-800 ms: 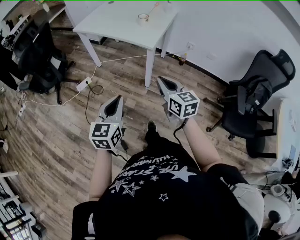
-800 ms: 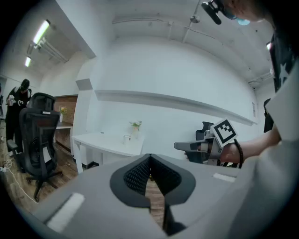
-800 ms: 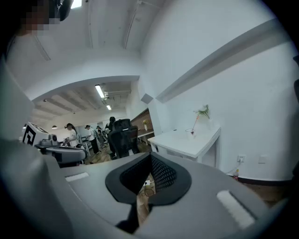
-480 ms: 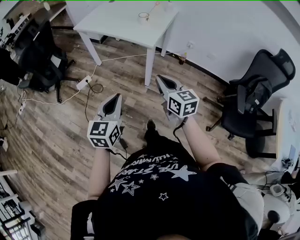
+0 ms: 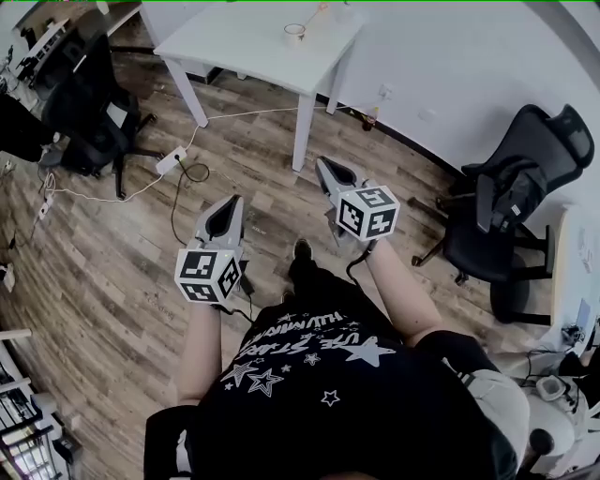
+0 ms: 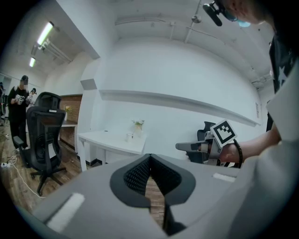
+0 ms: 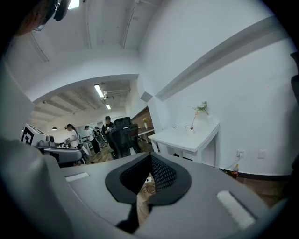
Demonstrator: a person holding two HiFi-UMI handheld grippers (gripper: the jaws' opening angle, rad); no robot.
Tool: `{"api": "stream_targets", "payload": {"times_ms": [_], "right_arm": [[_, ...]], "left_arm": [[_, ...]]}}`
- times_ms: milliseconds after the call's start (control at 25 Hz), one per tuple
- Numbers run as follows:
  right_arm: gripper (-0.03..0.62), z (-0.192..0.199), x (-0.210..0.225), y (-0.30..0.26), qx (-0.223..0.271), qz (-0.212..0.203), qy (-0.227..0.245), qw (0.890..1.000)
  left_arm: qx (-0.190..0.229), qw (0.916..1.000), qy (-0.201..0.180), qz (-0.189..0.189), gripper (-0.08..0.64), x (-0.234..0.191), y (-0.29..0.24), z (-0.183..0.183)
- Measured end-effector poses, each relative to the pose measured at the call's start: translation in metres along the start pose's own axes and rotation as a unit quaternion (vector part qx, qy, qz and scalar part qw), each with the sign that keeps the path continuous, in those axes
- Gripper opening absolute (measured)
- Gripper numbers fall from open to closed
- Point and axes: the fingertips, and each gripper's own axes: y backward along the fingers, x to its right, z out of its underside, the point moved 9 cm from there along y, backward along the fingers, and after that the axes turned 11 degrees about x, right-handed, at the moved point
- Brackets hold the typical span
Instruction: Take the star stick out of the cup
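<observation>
Jaws pressed together and empty on left gripper (image 5: 228, 210) and right gripper (image 5: 330, 172) alike, the cup (image 5: 295, 34) sits well ahead on the white table (image 5: 234, 42), its star stick (image 5: 316, 14) tilting up and right, right gripper nearer.

so the left gripper (image 6: 149, 157) has its jaws pressed together, nothing between. Far off there's a white rectangular table (image 6: 110, 140), black mesh office chair (image 6: 44, 133) left, right gripper (image 6: 181, 146) on the right.

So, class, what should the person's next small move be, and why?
Probably step toward the white table: the cup stands on it, well beyond both grippers. The left gripper and right gripper are shut and empty, so opening one can wait until it is closer.
</observation>
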Motion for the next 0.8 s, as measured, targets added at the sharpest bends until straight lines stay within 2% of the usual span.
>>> {"api": "stream_targets", "payload": {"times_ms": [360,800], "right_arm": [[0.017,0.002,0.016,-0.014,0.001,0.008,-0.01,1.0],[0.017,-0.006,0.064,-0.085,0.006,0.017,-0.031,0.999]], "left_arm": [[-0.013,0.9999,0.007,-0.008,0.002,-0.008,-0.012,0.008],[-0.015,0.9998,0.01,-0.009,0.002,-0.046,-0.092,0.004]]}}
